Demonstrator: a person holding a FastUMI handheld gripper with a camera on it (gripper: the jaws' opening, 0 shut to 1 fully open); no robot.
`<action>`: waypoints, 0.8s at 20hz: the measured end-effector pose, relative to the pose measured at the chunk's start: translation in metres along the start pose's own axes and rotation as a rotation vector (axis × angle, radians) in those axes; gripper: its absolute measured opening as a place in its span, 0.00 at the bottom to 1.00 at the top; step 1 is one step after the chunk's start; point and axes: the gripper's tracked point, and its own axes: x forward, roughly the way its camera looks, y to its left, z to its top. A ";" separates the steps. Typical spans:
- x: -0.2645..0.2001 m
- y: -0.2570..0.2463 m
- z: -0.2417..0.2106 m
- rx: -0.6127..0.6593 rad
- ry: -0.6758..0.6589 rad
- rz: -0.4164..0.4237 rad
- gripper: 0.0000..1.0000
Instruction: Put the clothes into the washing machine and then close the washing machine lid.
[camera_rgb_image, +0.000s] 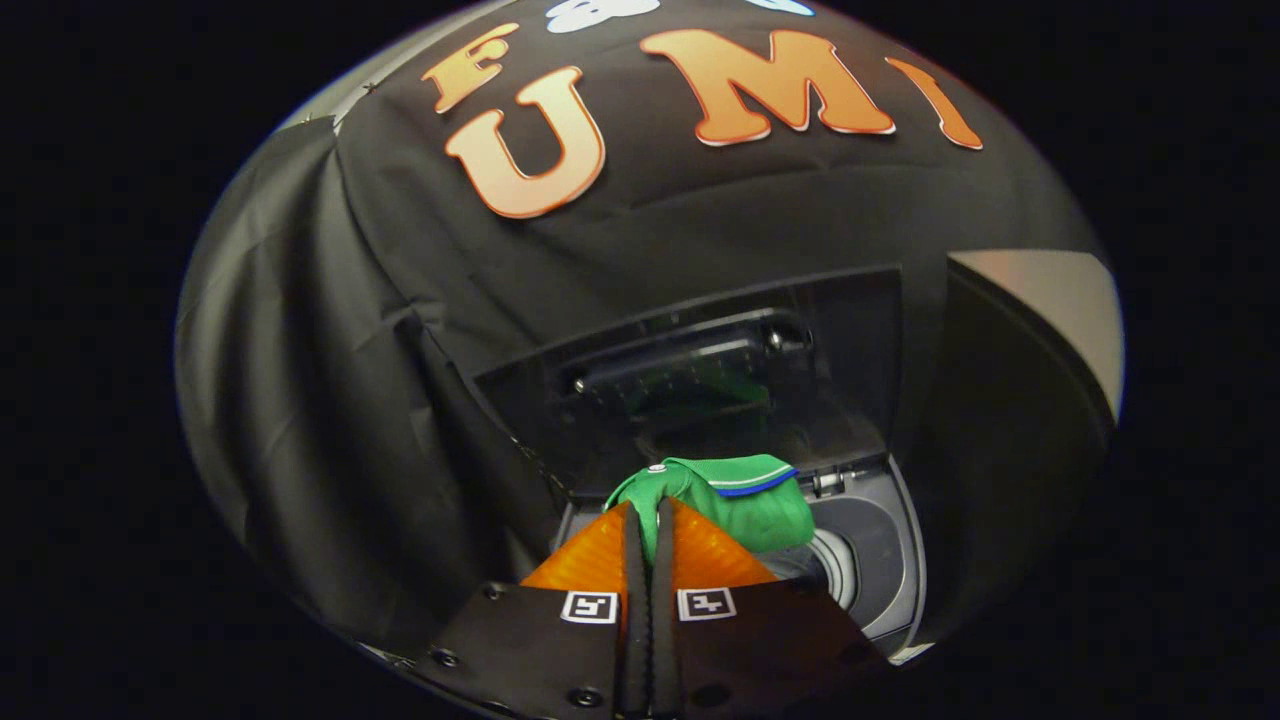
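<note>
Black cloth hung as the booth's wall behind and to both sides of a top-loading washing machine (880, 570), whose grey top deck sat low in the scene. A green garment (745, 505), with a white and blue stripe along one edge and a small snap near its top, was bunched just ahead of the tongs (650, 515). The tongs were nearly closed, their two fingers pinching a fold of the green cloth between them, so the garment hung from their tips. It was held above the machine's round opening (835, 565), whose pale rim showed just beyond and to the right of the fingers; the garment seemed not yet inside the drum. Behind it the washing machine lid (720, 370), dark and see-through, stood raised almost upright against the cloth wall, with its hinge at the back of the deck.

The step in hand appeared to be carrying the garment over the opening. To do it well, the tongs would likely need to move right and down until the whole bundle hung over the drum, then part only when no cloth trailed across the rim, where it might catch under the lid at closing.
</note>
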 end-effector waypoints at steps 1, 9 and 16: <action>0.004 -0.002 -0.005 0.015 0.002 -0.009 0.09; 0.058 -0.037 -0.068 0.038 0.137 -0.085 0.08; 0.089 -0.062 -0.115 0.005 0.262 -0.146 0.09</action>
